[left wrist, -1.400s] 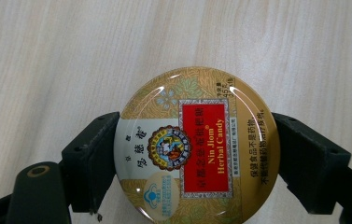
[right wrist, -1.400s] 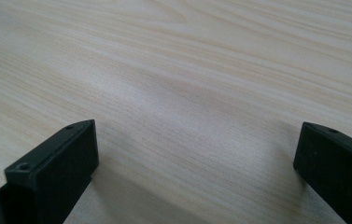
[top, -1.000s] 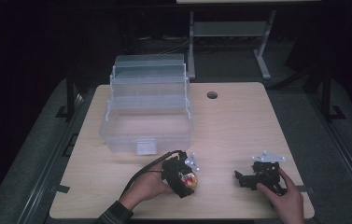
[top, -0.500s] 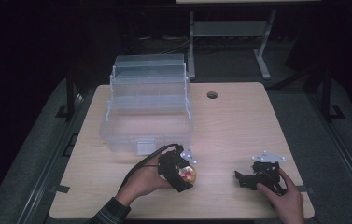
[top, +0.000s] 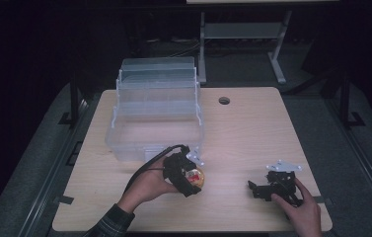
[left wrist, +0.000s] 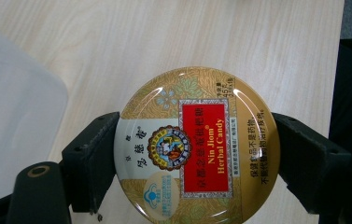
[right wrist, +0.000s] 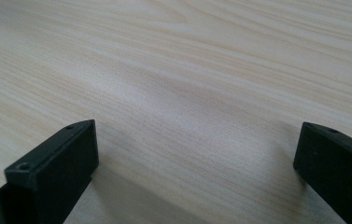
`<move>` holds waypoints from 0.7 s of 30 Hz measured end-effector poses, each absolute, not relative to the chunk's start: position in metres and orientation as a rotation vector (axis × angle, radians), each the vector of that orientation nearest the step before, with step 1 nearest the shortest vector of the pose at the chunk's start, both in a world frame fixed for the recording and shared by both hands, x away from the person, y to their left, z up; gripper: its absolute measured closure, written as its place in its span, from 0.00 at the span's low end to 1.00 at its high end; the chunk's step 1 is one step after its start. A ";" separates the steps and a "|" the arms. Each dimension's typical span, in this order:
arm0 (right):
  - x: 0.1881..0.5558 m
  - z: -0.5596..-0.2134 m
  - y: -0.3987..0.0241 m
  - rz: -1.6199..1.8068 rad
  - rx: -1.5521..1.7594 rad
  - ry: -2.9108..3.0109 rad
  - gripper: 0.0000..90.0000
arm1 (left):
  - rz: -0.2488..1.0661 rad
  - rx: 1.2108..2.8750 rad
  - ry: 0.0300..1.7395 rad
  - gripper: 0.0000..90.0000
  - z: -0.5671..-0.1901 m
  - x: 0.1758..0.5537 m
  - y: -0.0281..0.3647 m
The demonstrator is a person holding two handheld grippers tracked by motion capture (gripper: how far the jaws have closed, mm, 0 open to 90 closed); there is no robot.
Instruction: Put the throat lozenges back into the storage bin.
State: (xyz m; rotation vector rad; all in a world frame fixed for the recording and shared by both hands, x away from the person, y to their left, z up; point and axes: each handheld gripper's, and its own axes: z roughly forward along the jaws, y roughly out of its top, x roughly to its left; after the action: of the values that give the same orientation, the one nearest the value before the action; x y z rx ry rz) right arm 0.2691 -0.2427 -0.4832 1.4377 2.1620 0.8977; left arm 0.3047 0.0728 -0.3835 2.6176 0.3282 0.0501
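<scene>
Gold and red are gleaming off the round candy tin (left wrist: pixel 197 147) in the left gripper view, and the left claw (left wrist: pixel 197 158) is clamping it rim to rim, one black jaw pressing at nine o'clock and the other at three o'clock of the lid. Its label is reading "Nin Jiom Herbal Candy", turned sideways, and pale wood grain is showing behind the tin. In the high view the tin (top: pixel 196 177) is sitting in the left claw (top: pixel 189 178) at about six o'clock of the clear plastic box (top: pixel 154 116), just off that box's front wall, with the person's left hand (top: pixel 146 185) wrapping the claw's body from the seven o'clock side. Whether the tin is touching the wooden counter (top: pixel 252 128) or riding just above it, I cannot tell.

Over at the tin's three o'clock, well apart from it, the right claw (top: pixel 253 190) is resting low near the counter's front edge, the right hand (top: pixel 299 210) gripping it from five o'clock. In the right gripper view the right claw (right wrist: pixel 197 154) is gaping wide, jaws far apart and gripping nothing, bare wood grain lying between them. The clear box is standing with its stepped trays fanning up toward twelve o'clock.
</scene>
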 end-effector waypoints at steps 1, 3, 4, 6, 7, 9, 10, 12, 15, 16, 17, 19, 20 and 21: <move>0.269 -0.483 -0.243 0.898 1.437 2.162 0.00 | 0.050 2.615 0.329 0.22 -0.382 0.306 0.074; 0.269 -0.483 -0.243 0.897 1.439 2.162 0.00 | 0.050 2.603 0.345 0.22 -0.380 0.308 0.075; 0.269 -0.483 -0.243 0.898 1.439 2.162 0.00 | 0.052 2.607 0.343 0.22 -0.378 0.309 0.076; 0.269 -0.483 -0.243 0.898 1.439 2.162 0.00 | 0.048 2.602 0.358 0.22 -0.376 0.311 0.077; 0.269 -0.483 -0.243 0.898 1.438 2.163 0.00 | 0.050 2.600 0.364 0.22 -0.376 0.311 0.078; 0.269 -0.483 -0.243 0.897 1.439 2.162 0.00 | 0.052 2.601 0.365 0.22 -0.374 0.313 0.079; 0.269 -0.483 -0.243 0.897 1.441 2.162 0.00 | 0.050 2.601 0.369 0.22 -0.373 0.314 0.079; 0.269 -0.483 -0.243 0.898 1.439 2.162 0.00 | 0.047 2.591 0.383 0.22 -0.371 0.316 0.081; 0.269 -0.483 -0.243 0.898 1.437 2.162 0.00 | 0.053 2.591 0.384 0.22 -0.369 0.319 0.082; 0.269 -0.483 -0.243 0.898 1.437 2.162 0.00 | 0.054 2.593 0.384 0.22 -0.368 0.320 0.083; 0.269 -0.483 -0.243 0.897 1.438 2.162 0.00 | 0.054 2.592 0.388 0.22 -0.367 0.320 0.083; 0.269 -0.483 -0.243 0.898 1.437 2.162 0.00 | 0.056 2.593 0.390 0.22 -0.364 0.322 0.084; 0.269 -0.483 -0.243 0.898 1.437 2.162 0.00 | 0.062 2.591 0.395 0.22 -0.363 0.323 0.085; 0.269 -0.483 -0.243 0.897 1.438 2.162 0.00 | 0.064 2.591 0.398 0.22 -0.362 0.324 0.085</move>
State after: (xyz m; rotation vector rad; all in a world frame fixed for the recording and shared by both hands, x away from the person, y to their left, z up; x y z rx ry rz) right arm 0.2690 -0.2427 -0.4831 1.4381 2.1623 0.8974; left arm 0.3242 0.0852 -0.3619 2.5914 0.3979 0.0639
